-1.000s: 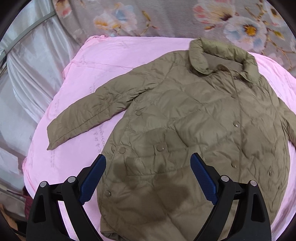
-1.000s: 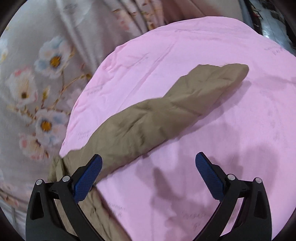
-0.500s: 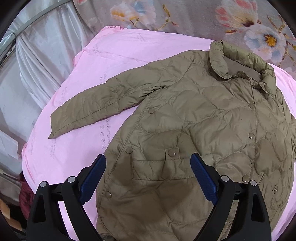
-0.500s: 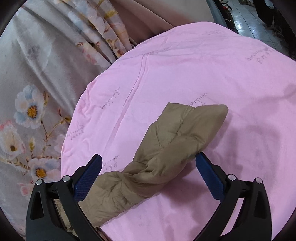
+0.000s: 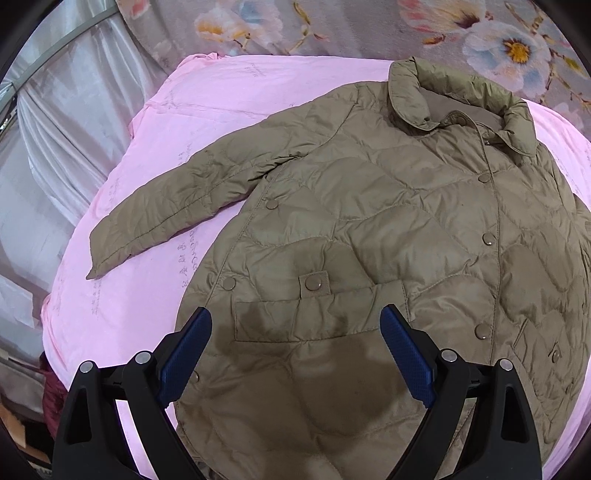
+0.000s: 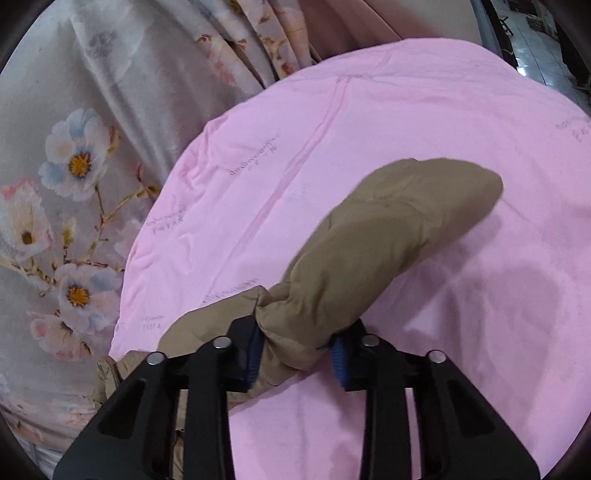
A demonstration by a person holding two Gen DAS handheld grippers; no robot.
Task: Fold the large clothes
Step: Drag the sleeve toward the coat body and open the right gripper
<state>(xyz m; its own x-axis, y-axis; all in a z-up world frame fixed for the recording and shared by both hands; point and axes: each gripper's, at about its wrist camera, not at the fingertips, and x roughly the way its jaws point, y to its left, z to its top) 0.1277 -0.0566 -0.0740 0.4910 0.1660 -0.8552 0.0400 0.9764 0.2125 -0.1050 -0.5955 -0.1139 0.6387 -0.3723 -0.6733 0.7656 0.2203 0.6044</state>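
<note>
An olive quilted coat [image 5: 388, 229] lies face up and buttoned on a pink sheet [image 5: 221, 110], collar toward the back, one sleeve [image 5: 177, 218] stretched out to the left. My left gripper [image 5: 295, 343] hovers open over the coat's lower front near the flap pocket, with nothing between its blue pads. In the right wrist view the coat's other sleeve [image 6: 376, 251] runs away from the camera over the pink sheet [image 6: 406, 110]. My right gripper [image 6: 295, 350] is closing on that sleeve, and its pads pinch the bunched fabric partway up.
A grey curtain with flowers [image 5: 351, 26] hangs behind the bed, also seen at the left in the right wrist view as floral fabric [image 6: 74, 166]. Silvery drapes [image 5: 55, 129] hang at the left. A dark red bundle [image 5: 50, 398] lies below the bed's left edge.
The right gripper went from wide open over the sleeve to closed on it, and the sleeve is bunched and drawn nearer. The left gripper sank a little toward the coat, still open.
</note>
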